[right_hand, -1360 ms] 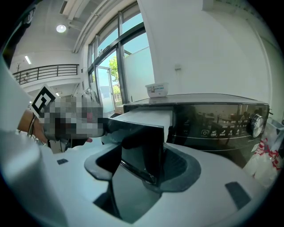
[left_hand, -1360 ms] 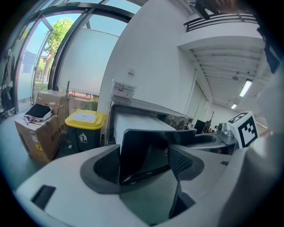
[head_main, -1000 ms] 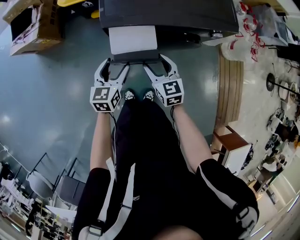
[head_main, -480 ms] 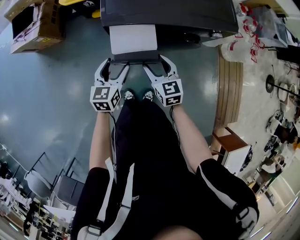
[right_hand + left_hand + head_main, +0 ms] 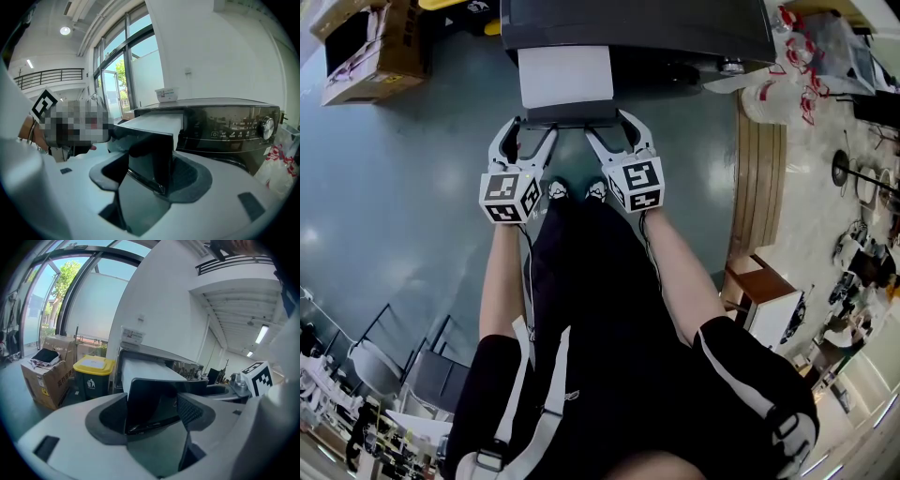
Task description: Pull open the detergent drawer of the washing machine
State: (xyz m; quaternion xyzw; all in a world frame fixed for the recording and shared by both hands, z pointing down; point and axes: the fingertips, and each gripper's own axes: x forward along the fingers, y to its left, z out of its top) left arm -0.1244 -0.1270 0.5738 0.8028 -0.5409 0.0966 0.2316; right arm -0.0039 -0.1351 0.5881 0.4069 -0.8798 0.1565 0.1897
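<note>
The washing machine [image 5: 637, 28] stands at the top of the head view. Its detergent drawer [image 5: 565, 80], white on top with a dark front panel [image 5: 569, 116], sticks out toward me. My left gripper [image 5: 525, 131] clasps the panel's left corner, one finger past the end and the other across the face. My right gripper [image 5: 616, 129] clasps the right corner the same way. In the left gripper view the dark panel [image 5: 150, 401] fills the gap of the left gripper [image 5: 152, 411] between both pads. In the right gripper view the panel [image 5: 150, 159] is wedged in the right gripper [image 5: 147, 173].
A cardboard box [image 5: 366, 52] and a yellow-lidded bin [image 5: 93, 376] stand left of the machine. Plastic bags [image 5: 778, 84] and a wooden step [image 5: 759, 178] lie to the right. My shoes [image 5: 558, 191] are on the grey floor just under the grippers.
</note>
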